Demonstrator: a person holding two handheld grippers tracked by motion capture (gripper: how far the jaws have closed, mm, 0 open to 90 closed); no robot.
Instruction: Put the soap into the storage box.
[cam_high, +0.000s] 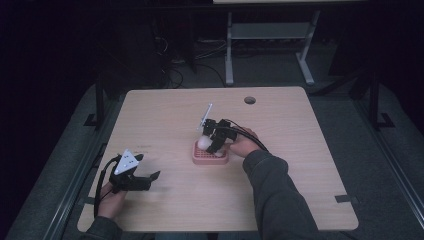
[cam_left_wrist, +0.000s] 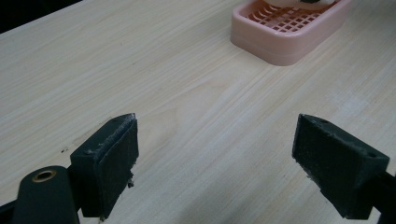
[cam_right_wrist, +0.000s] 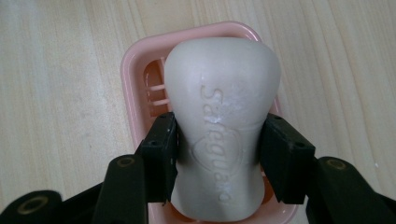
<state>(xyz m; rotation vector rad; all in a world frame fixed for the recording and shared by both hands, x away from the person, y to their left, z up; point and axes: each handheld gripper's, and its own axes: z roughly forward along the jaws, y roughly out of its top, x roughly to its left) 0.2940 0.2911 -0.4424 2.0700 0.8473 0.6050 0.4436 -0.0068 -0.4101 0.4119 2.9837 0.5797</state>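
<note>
I read "Safeguard" embossed on the waisted, matte white soap bar (cam_right_wrist: 222, 126); my right tool (cam_right_wrist: 218, 156) is clamped on its narrow middle, over the pink slotted plastic dish (cam_right_wrist: 135, 79) at frame centre. My left tool (cam_left_wrist: 215, 163) stands apart above the pale woodgrain surface (cam_left_wrist: 187, 93).

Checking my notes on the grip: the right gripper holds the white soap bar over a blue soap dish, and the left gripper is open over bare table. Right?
Not quite: the soap dish is pink, as the right gripper view shows. The right gripper does hold the white soap bar over it, and the left gripper is open over bare table.
</note>
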